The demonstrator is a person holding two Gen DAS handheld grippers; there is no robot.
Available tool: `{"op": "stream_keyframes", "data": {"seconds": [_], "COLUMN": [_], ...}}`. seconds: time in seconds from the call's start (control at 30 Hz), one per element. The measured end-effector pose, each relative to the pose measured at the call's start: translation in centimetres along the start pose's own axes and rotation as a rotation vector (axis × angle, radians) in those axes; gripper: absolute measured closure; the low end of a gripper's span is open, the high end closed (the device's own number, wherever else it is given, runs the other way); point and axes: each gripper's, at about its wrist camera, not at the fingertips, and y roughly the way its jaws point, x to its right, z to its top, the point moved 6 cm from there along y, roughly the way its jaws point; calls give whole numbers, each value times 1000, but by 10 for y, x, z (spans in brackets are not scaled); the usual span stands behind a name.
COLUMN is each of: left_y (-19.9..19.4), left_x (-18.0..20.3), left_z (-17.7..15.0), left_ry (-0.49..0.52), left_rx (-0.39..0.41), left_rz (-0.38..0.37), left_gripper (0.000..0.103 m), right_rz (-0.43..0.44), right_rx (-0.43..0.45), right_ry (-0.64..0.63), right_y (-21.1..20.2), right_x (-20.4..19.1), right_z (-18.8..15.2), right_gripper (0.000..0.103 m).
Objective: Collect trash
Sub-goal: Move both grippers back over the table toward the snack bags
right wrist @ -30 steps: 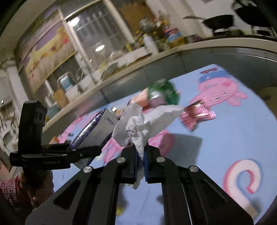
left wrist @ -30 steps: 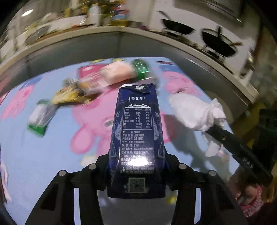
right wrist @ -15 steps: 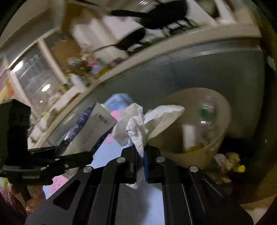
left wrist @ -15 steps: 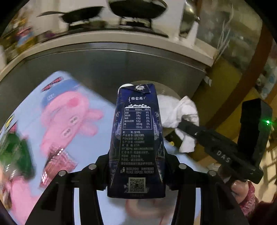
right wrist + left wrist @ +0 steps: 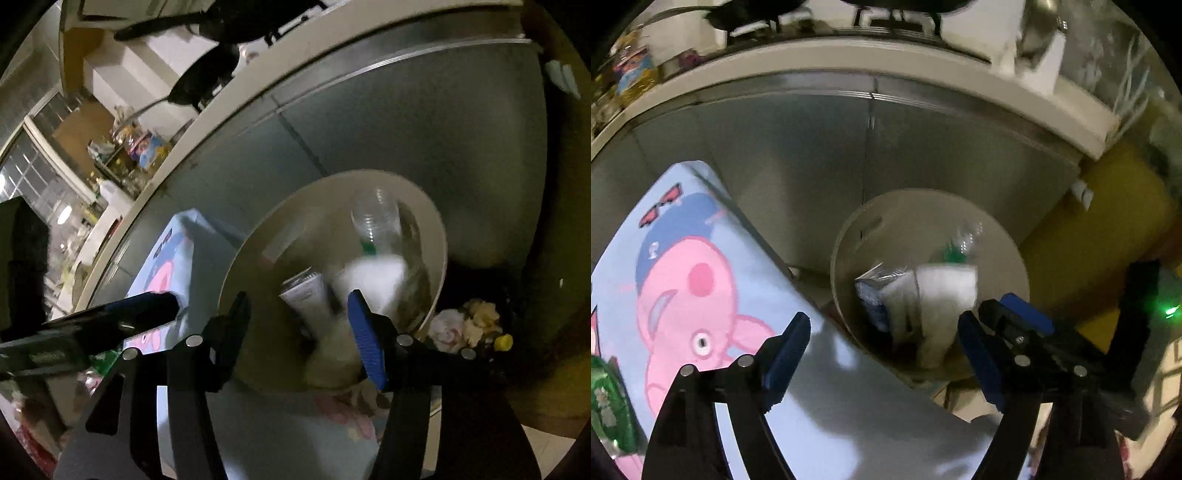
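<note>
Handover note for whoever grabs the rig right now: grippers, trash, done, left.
Left gripper: jaws opening, nothing between them.
Right gripper: jaws opening, nothing between them.
Both hover over the bin beside the table.
Done: milk carton and white tissue are in the bin with a clear bottle.
Left: a green wrapper lies on the table; the rest of it is out of view. Scraps lie on the floor beside the bin.

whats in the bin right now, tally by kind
carton: 1
tissue: 1
clear bottle: 1
total: 3, all inside the bin; anything beneath them cannot be seen
</note>
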Motion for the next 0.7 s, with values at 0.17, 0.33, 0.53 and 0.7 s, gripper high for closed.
{"op": "stream_keyframes", "data": {"seconds": [0.17, 0.33, 0.53, 0.7], "left_y": [-49, -86, -144, -205], "left_x": [-19, -50, -129, -233], "left_z": [-20, -79, -165, -236], "left_ry": [-43, -58, -201, -433], "left_rx": [91, 108, 105, 130], "left_rz": [10, 51, 140, 297], "left_gripper": [21, 21, 21, 21], "right_rz": [2, 42, 188, 300], "right_rx": [69, 89, -25, -141], "right_ry": [-16, -91, -194, -293], "right_y": [-18, -31, -16, 1], "right_x": [-12, -50, -125, -205], "right_z": [-1, -11, -39, -80], "right_gripper": [48, 48, 48, 48]}}
